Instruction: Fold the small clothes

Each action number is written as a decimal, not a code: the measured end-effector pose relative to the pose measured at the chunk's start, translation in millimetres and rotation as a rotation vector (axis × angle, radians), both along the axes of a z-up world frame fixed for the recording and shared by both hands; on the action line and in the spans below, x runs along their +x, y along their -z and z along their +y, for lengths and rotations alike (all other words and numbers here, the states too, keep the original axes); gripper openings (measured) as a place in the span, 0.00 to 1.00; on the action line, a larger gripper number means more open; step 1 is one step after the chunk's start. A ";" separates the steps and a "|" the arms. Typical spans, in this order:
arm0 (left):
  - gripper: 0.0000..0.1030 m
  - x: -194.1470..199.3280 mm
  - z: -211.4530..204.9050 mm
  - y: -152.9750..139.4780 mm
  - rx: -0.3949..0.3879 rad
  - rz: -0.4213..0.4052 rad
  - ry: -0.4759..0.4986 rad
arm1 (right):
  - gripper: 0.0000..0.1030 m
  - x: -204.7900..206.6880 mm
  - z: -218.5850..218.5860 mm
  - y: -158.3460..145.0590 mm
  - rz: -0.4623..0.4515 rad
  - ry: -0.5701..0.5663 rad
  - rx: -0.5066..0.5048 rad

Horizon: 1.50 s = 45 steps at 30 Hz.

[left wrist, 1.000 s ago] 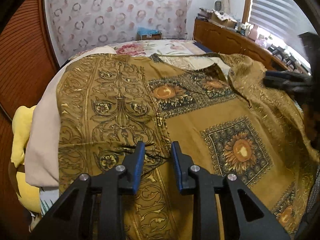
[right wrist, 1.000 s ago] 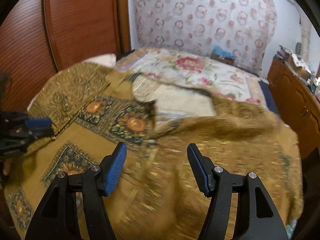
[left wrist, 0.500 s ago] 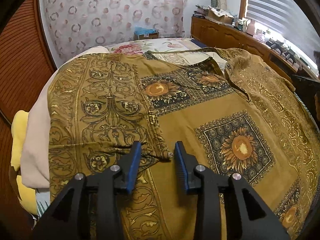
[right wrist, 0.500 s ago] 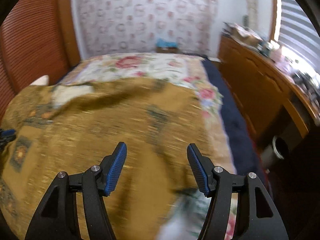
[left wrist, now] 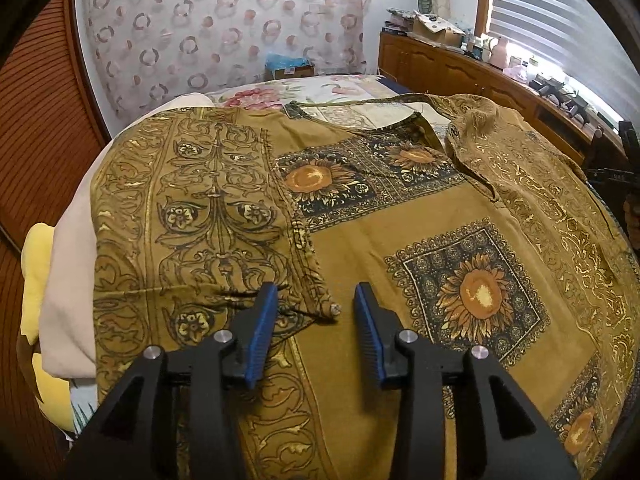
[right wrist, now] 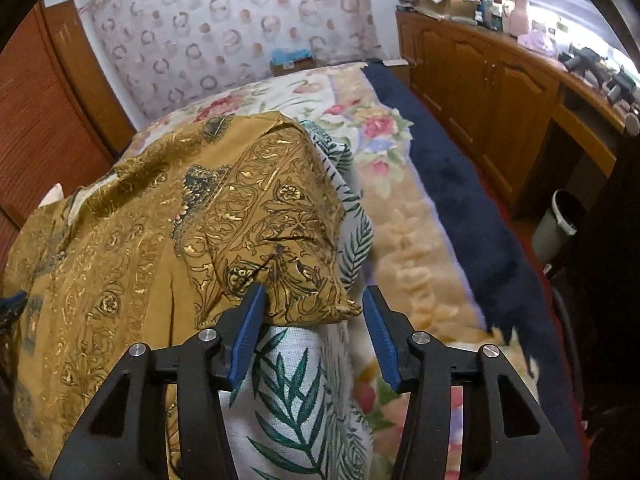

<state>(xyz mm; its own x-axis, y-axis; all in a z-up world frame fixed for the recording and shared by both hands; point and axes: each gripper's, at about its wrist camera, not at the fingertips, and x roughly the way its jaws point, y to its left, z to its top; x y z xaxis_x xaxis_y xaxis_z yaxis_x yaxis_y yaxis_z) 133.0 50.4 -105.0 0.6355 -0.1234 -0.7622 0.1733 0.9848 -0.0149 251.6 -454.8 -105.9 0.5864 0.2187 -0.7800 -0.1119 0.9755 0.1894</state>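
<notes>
Mustard-gold garment x1 on bed, 2 tongs – left tongs & right tongs – both agape, empty.

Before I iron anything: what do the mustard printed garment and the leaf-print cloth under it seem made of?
The mustard garment looks like thin woven cotton or rayon: matte, softly creased, with metallic gold print glinting on the sleeve. The leaf-print cloth looks like coarser cotton gauze, showing an open weave. Fibre content can't be confirmed by sight.

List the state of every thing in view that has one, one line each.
left gripper: open, empty, over the folded sleeve's cuff.
right gripper: open, empty, at the other sleeve's edge.
mustard garment: spread flat, left sleeve folded inward.
window blinds: lowered, slats letting light through.
</notes>
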 end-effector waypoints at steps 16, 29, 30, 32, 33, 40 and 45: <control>0.39 -0.1 0.1 0.0 0.001 0.000 0.001 | 0.06 -3.3 31.2 -43.6 -0.170 -0.041 -0.070; 0.40 -0.1 0.4 0.0 0.006 -0.001 0.000 | 0.06 -25.7 158.0 -34.3 -0.172 -0.365 -0.123; 0.41 0.1 0.2 0.0 0.010 -0.002 -0.002 | 0.06 -27.9 162.0 -30.3 -0.163 -0.368 -0.129; 0.42 1.3 0.6 0.2 0.012 -0.001 -0.006 | 0.07 -30.6 167.1 -20.1 -0.142 -0.373 -0.158; 0.42 1.1 0.9 0.2 0.011 -0.001 -0.007 | 0.10 -32.1 168.1 -18.0 -0.139 -0.373 -0.164; 0.43 2.4 3.3 -0.2 0.007 -0.001 -0.008 | 0.48 -38.6 158.2 -33.6 -0.189 -0.366 -0.122; 0.43 1.7 2.5 0.2 0.017 -0.006 -0.012 | 0.48 -23.0 136.4 -47.5 -0.214 -0.292 -0.114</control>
<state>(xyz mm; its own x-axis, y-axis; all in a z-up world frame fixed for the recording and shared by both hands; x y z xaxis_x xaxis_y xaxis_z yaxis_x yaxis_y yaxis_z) 134.7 53.0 -105.2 0.6414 -0.1029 -0.7603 0.1614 0.9869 0.0025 228.6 -318.4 -58.4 0.6645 0.3193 -0.6756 -0.4132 0.9103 0.0238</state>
